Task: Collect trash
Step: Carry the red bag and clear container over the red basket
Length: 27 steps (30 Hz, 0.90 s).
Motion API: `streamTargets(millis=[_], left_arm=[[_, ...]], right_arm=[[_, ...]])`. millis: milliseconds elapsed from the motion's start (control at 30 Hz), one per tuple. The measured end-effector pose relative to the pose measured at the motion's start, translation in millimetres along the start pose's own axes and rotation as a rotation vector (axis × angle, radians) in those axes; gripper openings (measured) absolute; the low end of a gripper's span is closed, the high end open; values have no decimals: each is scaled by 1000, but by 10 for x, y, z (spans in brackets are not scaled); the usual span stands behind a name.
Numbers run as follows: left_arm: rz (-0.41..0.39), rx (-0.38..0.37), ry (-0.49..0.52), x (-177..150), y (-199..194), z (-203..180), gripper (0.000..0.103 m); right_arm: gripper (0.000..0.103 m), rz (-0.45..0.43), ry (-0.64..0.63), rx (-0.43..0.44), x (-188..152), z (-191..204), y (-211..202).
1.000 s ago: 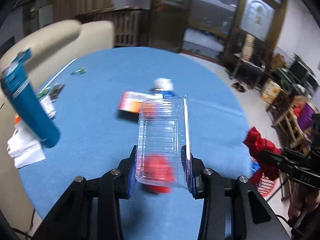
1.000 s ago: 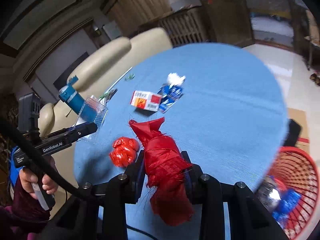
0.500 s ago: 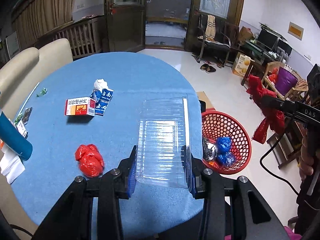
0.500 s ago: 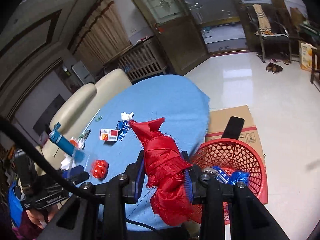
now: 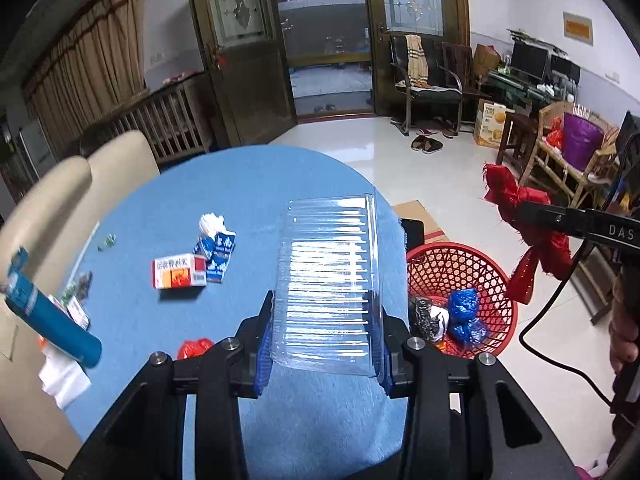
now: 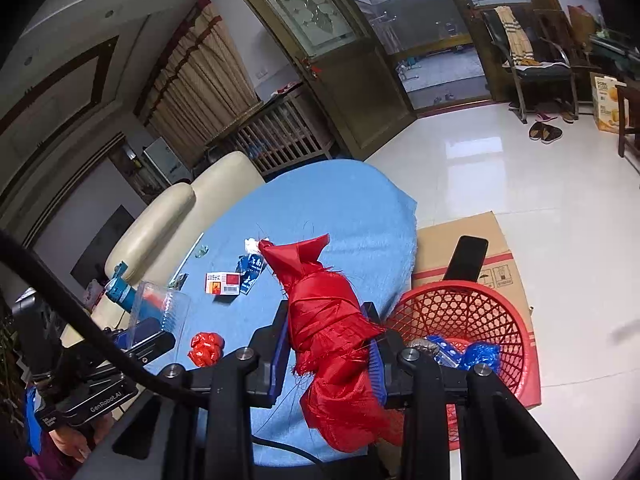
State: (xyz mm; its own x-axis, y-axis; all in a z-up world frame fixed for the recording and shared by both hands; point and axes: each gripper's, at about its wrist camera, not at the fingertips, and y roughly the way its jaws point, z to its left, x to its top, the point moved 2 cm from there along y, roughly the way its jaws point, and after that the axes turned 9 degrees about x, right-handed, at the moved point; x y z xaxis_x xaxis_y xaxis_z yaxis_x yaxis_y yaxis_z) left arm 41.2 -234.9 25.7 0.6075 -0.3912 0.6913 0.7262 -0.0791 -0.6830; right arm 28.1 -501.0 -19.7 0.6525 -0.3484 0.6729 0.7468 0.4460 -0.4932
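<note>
Both views look forward along their own tongs toward the glass doors. The left wrist view sits low over the blue counter (image 5: 260, 208) – the red basket (image 5: 460, 264) on its right. The right wrist view hangs nearer that basket (image 6: 472, 308) – both share counter and basket.

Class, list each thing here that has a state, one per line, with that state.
left gripper: shut on clear plastic tray
right gripper: shut on red cloth bundle
red basket: upright, partly filled
medicine box: closed, lying flat
double door: open
</note>
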Motion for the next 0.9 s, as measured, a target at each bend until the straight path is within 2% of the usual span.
streamTargets(millis=[267,900], left_arm=[[-22,52,68,92,0,-206,43],[-23,53,191,230,87,-666,43]], right_arm=[[36,-8,20,-12,23,-71,-75],[37,-6,82,-56,45,-401,-162]])
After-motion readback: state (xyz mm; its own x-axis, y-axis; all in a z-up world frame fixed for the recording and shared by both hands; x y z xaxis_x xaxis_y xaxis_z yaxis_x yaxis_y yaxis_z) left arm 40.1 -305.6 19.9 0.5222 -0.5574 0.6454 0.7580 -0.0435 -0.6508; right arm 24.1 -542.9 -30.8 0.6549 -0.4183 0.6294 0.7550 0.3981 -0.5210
